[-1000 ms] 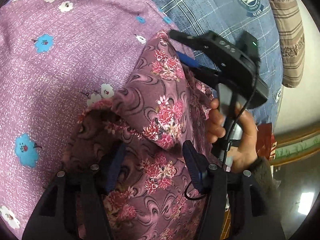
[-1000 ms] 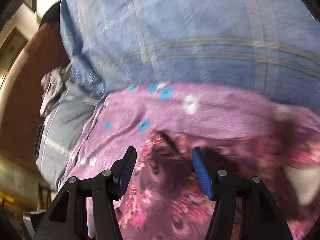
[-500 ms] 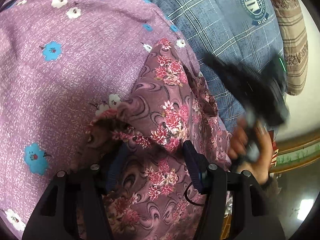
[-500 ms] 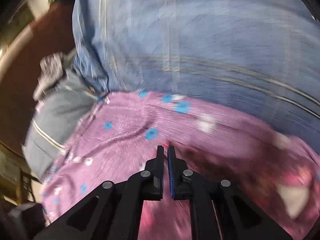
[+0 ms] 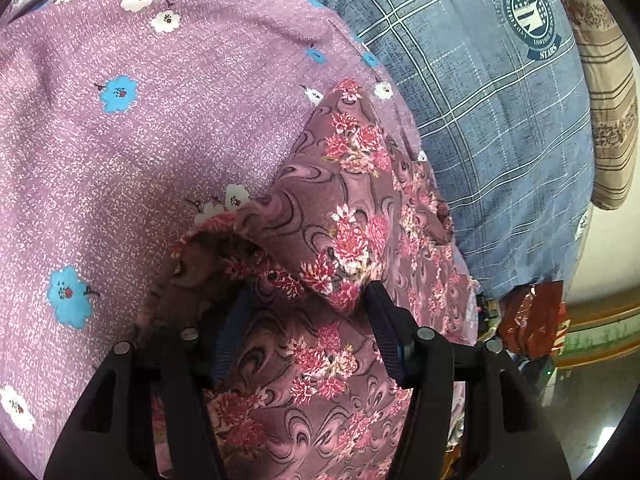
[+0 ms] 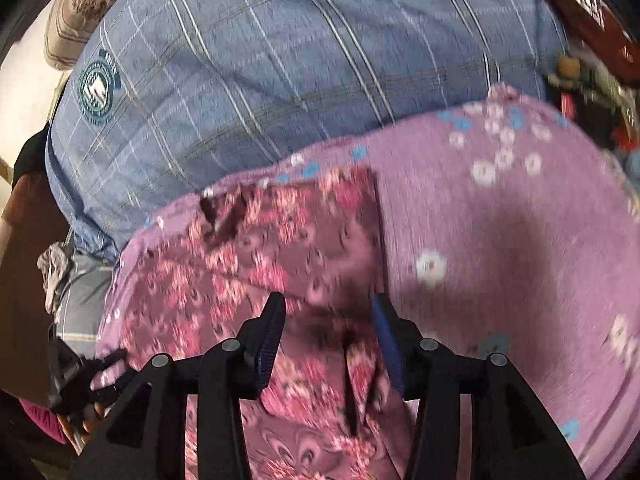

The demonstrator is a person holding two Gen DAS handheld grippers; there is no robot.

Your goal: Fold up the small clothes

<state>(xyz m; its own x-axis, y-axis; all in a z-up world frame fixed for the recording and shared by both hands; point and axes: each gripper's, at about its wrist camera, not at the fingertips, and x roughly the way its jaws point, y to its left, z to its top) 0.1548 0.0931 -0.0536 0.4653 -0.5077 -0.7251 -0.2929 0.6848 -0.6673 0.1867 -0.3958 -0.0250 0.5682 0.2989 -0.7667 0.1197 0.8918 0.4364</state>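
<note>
My left gripper (image 5: 304, 320) parted, fingers straddling raised fold of maroon floral garment (image 5: 340, 216); whether pads pinch cloth, cannot tell. My right gripper (image 6: 328, 332) opening above same garment (image 6: 288, 240), nothing clamped, view blurred. Garment lies on purple flowered cloth (image 5: 140, 140), which covers blue plaid bedsheet (image 5: 500, 128). Striped pillow (image 5: 604, 92) at bed's far edge.

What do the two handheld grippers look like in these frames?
Both grippers, left gripper and right gripper, are black plastic frames with triangular cut-outs and round silver screw heads. Their fingers carry ribbed blue pads. No sleeve or cable is clearly visible.
</note>
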